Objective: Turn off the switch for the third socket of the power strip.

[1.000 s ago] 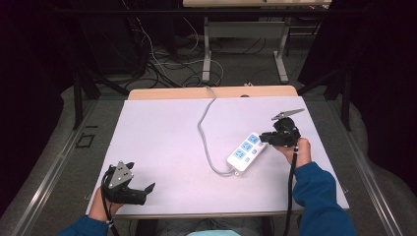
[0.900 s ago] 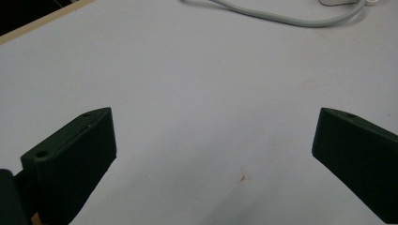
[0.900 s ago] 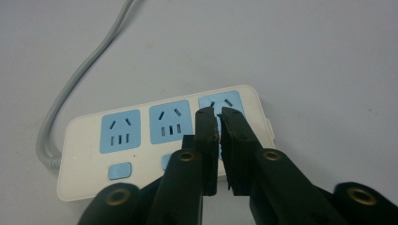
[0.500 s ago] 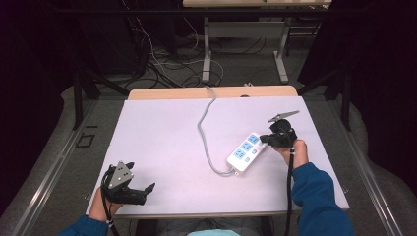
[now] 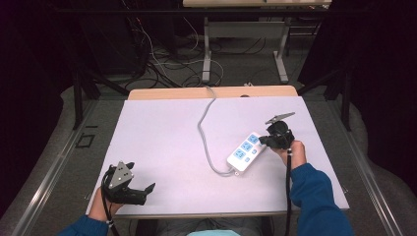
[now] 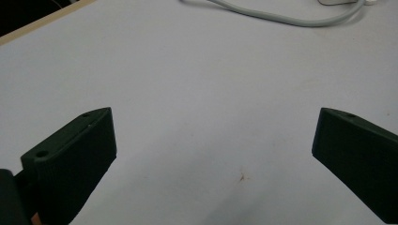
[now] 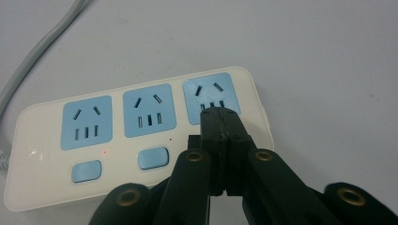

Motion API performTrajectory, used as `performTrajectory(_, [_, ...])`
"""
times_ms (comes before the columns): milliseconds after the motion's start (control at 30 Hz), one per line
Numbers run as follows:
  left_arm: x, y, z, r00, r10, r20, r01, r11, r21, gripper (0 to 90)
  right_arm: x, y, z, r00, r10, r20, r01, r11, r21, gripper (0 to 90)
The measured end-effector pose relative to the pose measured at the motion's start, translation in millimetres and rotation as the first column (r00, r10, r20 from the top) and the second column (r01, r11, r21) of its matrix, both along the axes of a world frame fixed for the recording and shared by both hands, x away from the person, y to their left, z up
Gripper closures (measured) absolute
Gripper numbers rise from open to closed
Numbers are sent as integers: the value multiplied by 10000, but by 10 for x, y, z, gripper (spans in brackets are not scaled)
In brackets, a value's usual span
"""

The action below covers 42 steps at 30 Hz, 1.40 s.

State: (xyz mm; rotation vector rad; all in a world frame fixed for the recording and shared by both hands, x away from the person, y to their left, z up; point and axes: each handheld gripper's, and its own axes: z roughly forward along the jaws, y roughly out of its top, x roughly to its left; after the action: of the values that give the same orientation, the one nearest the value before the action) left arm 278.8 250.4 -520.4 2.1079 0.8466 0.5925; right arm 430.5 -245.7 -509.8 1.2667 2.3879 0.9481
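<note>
A white power strip with three blue sockets lies on the right half of the pale table. In the right gripper view the power strip shows two blue buttons below the sockets. My right gripper is shut, jaws pressed together with nothing between them. Its tips sit on the strip just below the right-hand socket, covering the spot beneath it. In the high view the right gripper is at the strip's far end. My left gripper stands open near the front left edge, and in its own view the left gripper spans bare tabletop.
The strip's grey cable curves across the table's middle to the back edge and drops off; the cable also crosses the top of the left gripper view. A wooden strip borders the far edge. Table legs and loose wires stand beyond.
The right gripper has edged slightly left onto the power strip's end. The left gripper has kept still.
</note>
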Motion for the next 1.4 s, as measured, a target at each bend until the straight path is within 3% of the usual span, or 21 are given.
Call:
performTrajectory(500, [0,-4,-2,10000,-25,-13,25,10000,17,0,23,47,-90,10000,-15,-92,11,9993,-377,900])
performTrajectory(733, [2,-5,-4,10000,-43,-21,43,10000,23,0,27,57,-113,9999,-84,74,88,9984,-552,900])
performTrajectory(900, [3,-1,-1,10000,-48,31,47,9999,88,0,23,51,-128,9998,-151,111,155,9992,-374,900])
performTrajectory(1400, [5,-1,-2,10000,-50,57,49,9999,104,0,7,59,-137,9994,-231,244,243,9985,-493,900])
